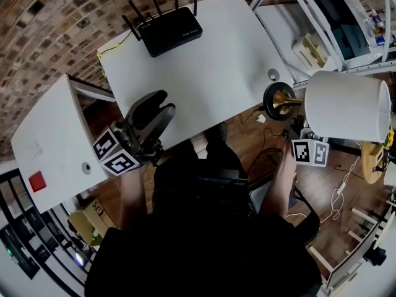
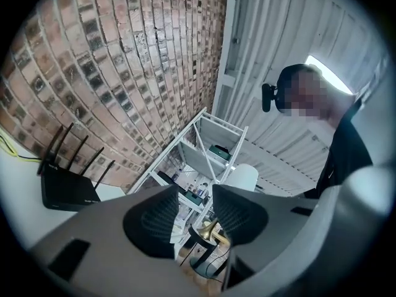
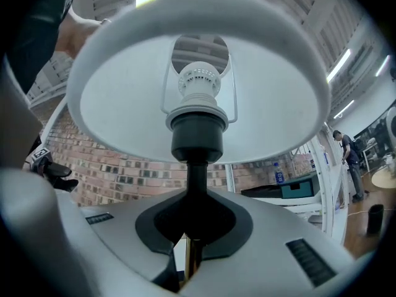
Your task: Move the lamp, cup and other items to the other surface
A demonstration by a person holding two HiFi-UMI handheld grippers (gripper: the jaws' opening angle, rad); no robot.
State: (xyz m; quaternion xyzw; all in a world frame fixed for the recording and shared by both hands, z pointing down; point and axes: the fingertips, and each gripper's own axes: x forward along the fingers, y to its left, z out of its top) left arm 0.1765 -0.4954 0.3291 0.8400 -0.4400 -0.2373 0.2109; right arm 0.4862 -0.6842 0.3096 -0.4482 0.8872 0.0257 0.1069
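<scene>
the right gripper [image 3: 189,240] has its jaws clamped on the slim stem [image 3: 195,184] of the table lamp [image 1: 346,104], which hangs tipped sideways at 3 o'clock, just off the white table [image 1: 235,54]. hold that clamp firm and swing the round base [image 1: 275,101] down level before landing it, probably on that table. the left gripper [image 1: 151,113] at 9 o'clock, jaws apart and empty, points toward 1 o'clock.

lamp shade [image 1: 346,106]: white, matt, kinda cloth-looking
lamp stem [image 1: 288,102]: shiny brass metal
table [image 1: 216,67]: smooth matt white
router [image 1: 168,31]: black plastic
</scene>
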